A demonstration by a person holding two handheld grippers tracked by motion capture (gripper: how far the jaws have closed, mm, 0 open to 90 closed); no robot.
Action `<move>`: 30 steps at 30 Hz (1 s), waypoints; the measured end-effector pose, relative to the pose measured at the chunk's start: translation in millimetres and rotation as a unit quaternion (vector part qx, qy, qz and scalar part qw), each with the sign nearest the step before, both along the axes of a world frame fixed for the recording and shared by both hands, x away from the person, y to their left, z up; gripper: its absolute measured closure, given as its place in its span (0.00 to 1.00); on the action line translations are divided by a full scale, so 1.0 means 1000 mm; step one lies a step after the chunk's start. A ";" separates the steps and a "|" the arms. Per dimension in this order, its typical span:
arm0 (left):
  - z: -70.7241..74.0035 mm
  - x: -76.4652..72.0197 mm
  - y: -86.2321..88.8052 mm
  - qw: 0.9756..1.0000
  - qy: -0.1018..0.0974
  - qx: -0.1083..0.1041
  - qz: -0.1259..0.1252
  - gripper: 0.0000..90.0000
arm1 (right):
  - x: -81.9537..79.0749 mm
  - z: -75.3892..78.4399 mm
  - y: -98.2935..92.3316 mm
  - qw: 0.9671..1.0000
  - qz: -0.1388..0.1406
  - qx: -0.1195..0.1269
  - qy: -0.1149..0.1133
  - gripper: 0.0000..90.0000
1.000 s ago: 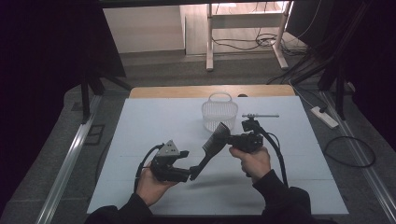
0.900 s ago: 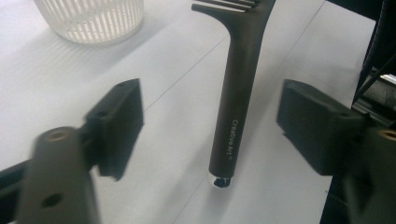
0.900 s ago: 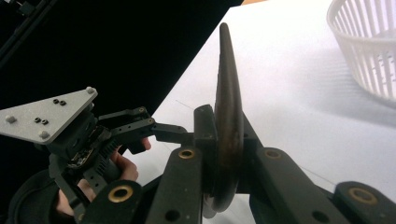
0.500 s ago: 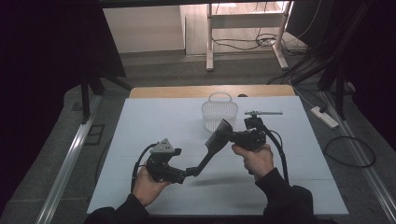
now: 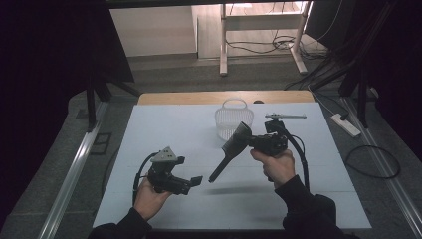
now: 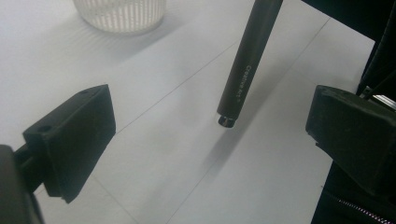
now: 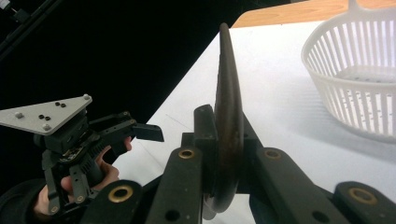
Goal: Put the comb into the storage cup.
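- Holding a black hairbrush (image 5: 234, 144) by its head, the right gripper (image 5: 249, 142) has its jaws clamped on it, with the handle slanting down toward the white surface (image 5: 164, 124).
- The left gripper (image 5: 194, 181) has just been opening its jaws; they stand wide apart with nothing between them, and the handle's end (image 6: 227, 120) hangs just ahead of them, in line with the gap.
- A white basket (image 5: 234, 119) sits beyond the right jaws, near the brush head.
- Risk: the grip looks to be on the thin edge of the head (image 7: 229, 130), so the long handle could swing or slip in the jaws if knocked.
- Risk: carried toward the basket tilted, the handle might catch its rim and tip the light basket.
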State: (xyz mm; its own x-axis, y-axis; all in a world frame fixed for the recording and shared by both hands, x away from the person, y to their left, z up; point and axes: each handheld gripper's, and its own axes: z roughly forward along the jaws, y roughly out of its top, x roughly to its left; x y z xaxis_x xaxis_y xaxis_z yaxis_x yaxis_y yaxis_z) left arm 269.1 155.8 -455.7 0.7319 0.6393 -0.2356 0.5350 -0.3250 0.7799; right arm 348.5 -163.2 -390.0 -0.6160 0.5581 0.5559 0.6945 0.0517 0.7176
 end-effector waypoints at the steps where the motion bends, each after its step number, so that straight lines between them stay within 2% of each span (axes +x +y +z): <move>1: 0.000 0.000 0.001 1.000 -0.001 0.001 0.001 0.02 | 0.000 0.001 0.000 1.000 0.000 0.000 -0.001 0.94; 9: 0.001 -0.005 0.012 1.000 -0.013 0.025 0.005 0.00 | 0.003 0.008 -0.003 1.000 -0.002 0.004 -0.010 0.94; 13: 0.002 -0.010 0.018 0.999 -0.030 0.032 0.005 0.00 | 0.005 0.010 -0.004 1.000 -0.005 0.005 -0.015 0.94; 19: 0.000 -0.016 0.025 0.999 -0.036 0.028 0.008 0.00 | 0.009 0.014 -0.007 1.000 -0.008 0.005 -0.020 0.94; 30: 0.000 -0.023 0.043 0.999 -0.031 0.012 0.020 0.00 | 0.015 0.025 -0.010 0.999 -0.009 0.000 -0.034 0.94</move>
